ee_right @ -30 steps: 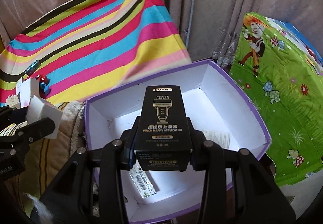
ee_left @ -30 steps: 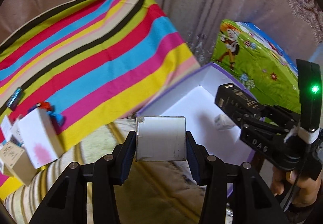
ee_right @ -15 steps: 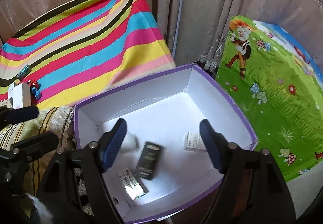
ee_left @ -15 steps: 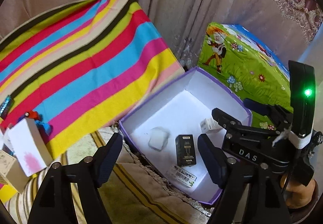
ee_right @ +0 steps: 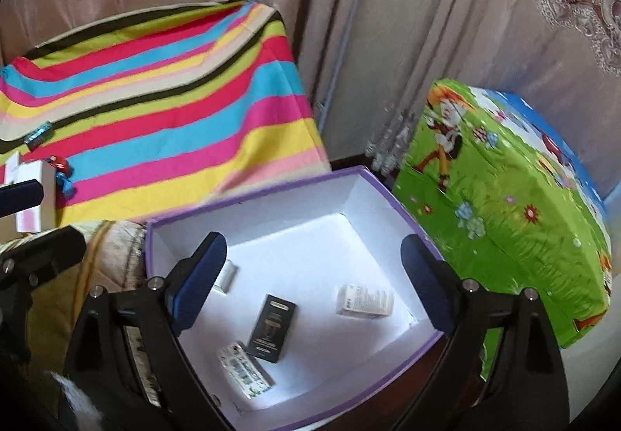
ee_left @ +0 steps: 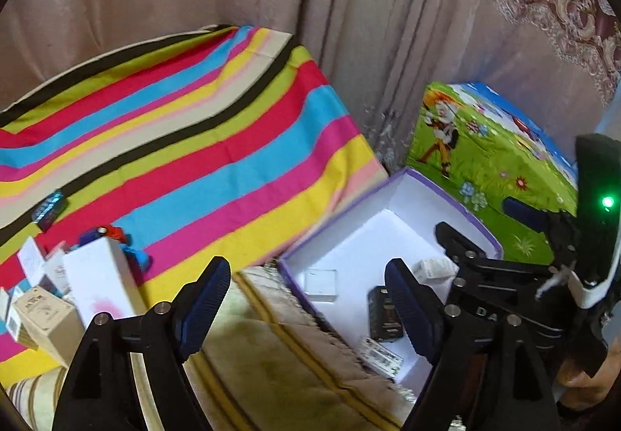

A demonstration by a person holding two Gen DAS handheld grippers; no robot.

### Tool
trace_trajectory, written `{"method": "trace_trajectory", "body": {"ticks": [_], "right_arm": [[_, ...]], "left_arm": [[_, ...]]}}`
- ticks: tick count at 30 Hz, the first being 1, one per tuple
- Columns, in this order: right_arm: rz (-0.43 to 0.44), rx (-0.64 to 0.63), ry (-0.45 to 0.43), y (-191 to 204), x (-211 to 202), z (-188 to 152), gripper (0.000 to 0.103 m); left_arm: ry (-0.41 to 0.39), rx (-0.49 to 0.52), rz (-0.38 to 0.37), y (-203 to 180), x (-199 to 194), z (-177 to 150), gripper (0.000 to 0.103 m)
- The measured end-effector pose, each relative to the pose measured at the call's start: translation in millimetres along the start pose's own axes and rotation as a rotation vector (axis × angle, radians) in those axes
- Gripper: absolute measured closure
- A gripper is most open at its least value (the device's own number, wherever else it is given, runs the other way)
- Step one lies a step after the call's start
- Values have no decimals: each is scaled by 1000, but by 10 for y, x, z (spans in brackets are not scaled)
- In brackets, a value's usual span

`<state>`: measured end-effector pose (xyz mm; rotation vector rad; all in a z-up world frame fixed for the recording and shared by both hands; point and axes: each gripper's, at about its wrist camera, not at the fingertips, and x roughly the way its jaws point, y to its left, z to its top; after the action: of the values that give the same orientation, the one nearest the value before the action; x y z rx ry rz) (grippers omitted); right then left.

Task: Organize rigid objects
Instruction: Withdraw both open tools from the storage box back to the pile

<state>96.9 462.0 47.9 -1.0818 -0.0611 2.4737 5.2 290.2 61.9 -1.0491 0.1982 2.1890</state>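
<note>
Purple-rimmed box: collection bin, open top.
Contents: black carton, white carton, small white block, barcode pack, all lying loose on box floor.
Left gripper & right gripper: jaws just opened, wide apart, nothing between, above box.
Unsorted: white box + others on striped cloth, prob. next.

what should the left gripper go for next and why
Probably swing the left gripper toward the boxes left on the striped cloth. Its jaws have just been opening and hold nothing; the black box and white box already lie inside the purple-rimmed box.
</note>
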Motion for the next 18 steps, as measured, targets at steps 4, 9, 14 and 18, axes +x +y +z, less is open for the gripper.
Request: {"method": "trace_trajectory", "body": {"ticks": [4,9,14,18], "right_arm": [[35,7,-41,88,-85,19,10],[142,22,4,205,-65,47,10],[235,17,22,360,-103,23,10],[271,-6,32,519,-118,21,10]], "left_arm": [[8,1,31,104,-37,-33,20],[4,-35,52,277,-107,-73,20],[-4,-78,66,481,-187,-144,20],[-6,-139,67,709,-267,-230,20]]}}
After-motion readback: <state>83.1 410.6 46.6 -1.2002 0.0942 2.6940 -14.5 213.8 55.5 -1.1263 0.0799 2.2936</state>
